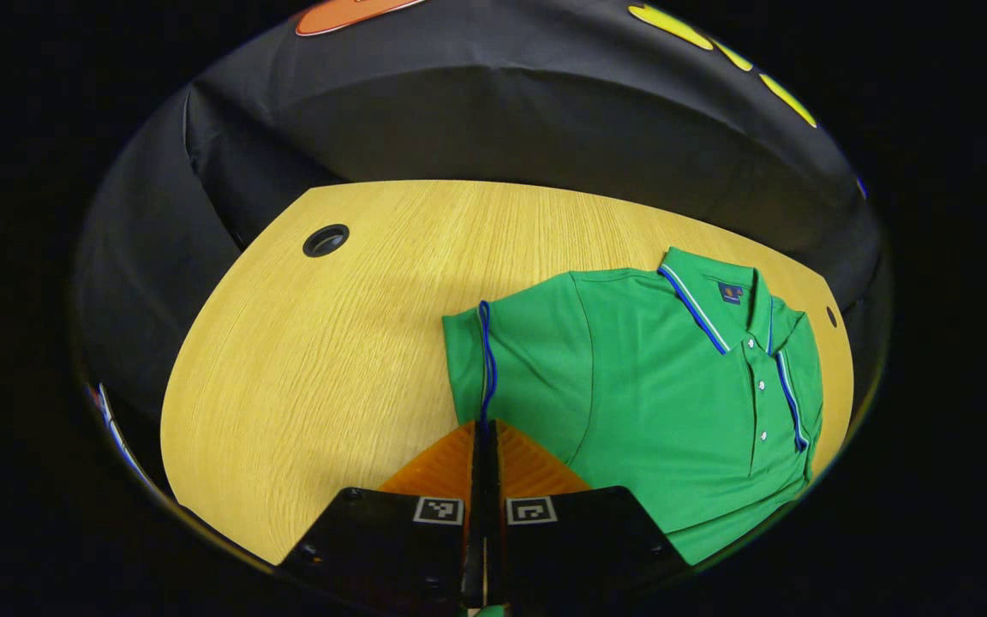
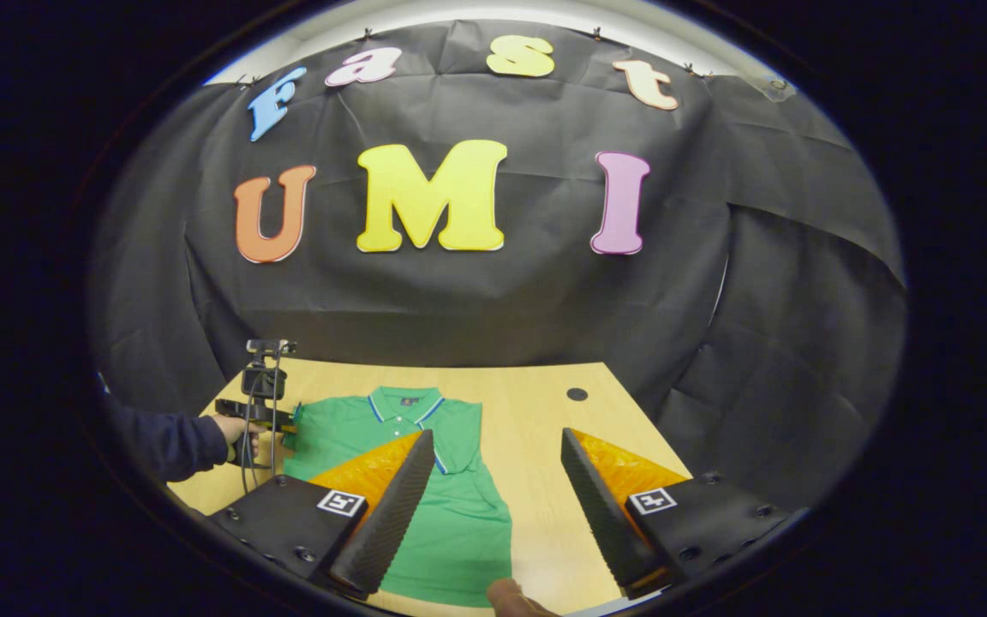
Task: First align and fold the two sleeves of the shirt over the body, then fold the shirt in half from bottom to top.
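Both left fingers (image 1: 485, 446) pinch the sleeve (image 1: 481, 360) hem ahead; right gripper (image 2: 493, 480) gapes above the shirt (image 2: 425, 480), whose hem is hidden.

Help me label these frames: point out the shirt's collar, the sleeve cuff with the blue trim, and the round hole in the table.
collar (image 1: 699, 304): left gripper view, on its striped near flap.
sleeve cuff (image 1: 485, 360): left gripper view, on the blue edge.
round hole (image 1: 326, 241): left gripper view, at its dark centre.

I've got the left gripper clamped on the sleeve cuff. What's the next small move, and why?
Probably lift the cuff slightly and carry it inward over the shirt's body. The left gripper is shut on the blue-trimmed sleeve cuff, and that sleeve lies spread outward on the table, not yet folded over the green shirt. The right gripper hangs open above the shirt's other side.
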### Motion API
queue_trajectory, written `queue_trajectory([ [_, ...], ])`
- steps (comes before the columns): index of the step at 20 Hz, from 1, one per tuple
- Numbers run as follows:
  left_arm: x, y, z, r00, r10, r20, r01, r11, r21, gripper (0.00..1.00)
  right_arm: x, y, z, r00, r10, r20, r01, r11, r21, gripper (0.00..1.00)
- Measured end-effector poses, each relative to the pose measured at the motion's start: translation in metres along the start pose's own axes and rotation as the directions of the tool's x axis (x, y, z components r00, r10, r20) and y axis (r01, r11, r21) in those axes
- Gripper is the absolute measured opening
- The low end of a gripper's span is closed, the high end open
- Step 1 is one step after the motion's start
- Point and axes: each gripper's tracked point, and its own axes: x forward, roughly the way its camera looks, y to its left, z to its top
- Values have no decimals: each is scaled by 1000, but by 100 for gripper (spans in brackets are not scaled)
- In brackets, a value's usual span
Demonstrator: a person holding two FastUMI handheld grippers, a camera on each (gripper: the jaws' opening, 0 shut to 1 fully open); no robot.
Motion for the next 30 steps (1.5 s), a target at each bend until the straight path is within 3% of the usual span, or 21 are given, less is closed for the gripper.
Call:
queue_trajectory([
  [1, -3, -1, 3, 1000, -3, 11, 3, 1000, 2, 4, -2, -2, 1, 1000, 1, 3, -1, 1000, 3, 96],
  [2, -7, -3, 7, 1000, -4, 25, 3, 1000, 8, 11, -3, -5, 1, 1000, -1, 5, 1, 1000, 4, 96],
  [3, -12, -5, 12, 999, 0, 37, -1, 1000, 22, 4, -3, -7, 0, 1000, 0, 6, 0, 1000, 8, 96],
  [10, -37, -54, 37, 993, -52, 108, 36, 988, 147, 4, -4, -22, -3, 1000, -8, 5, 8, 1000, 26, 96],
  [18, -38, -110, 22, 991, -95, 94, 63, 954, 292, 4, -7, -42, -19, 998, -54, -18, 54, 998, 13, 96],
  [21, -32, -112, 20, 993, -72, 92, 40, 951, 308, 4, -10, -46, -26, 998, -61, -32, 61, 998, 4, 96],
  [25, -33, -118, 17, 991, -101, 88, 73, 958, 278, 4, -10, -49, -31, 997, -70, -36, 70, 997, -16, 95],
  [27, -41, -124, 18, 984, -144, 101, 116, 963, 244, 9, -11, -49, -33, 997, -67, -40, 67, 998, -19, 96],
  [28, -46, -126, 20, 980, -161, 115, 132, 965, 225, 24, -11, -49, -33, 997, -65, -42, 65, 998, -18, 96],
  [29, -52, -126, 21, 978, -166, 128, 137, 967, 213, 25, -9, -48, -33, 997, -62, -43, 61, 998, -16, 96],
  [30, -58, -124, 23, 976, -166, 141, 136, 970, 201, 37, -8, -47, -31, 998, -57, -41, 56, 998, -15, 96],
])
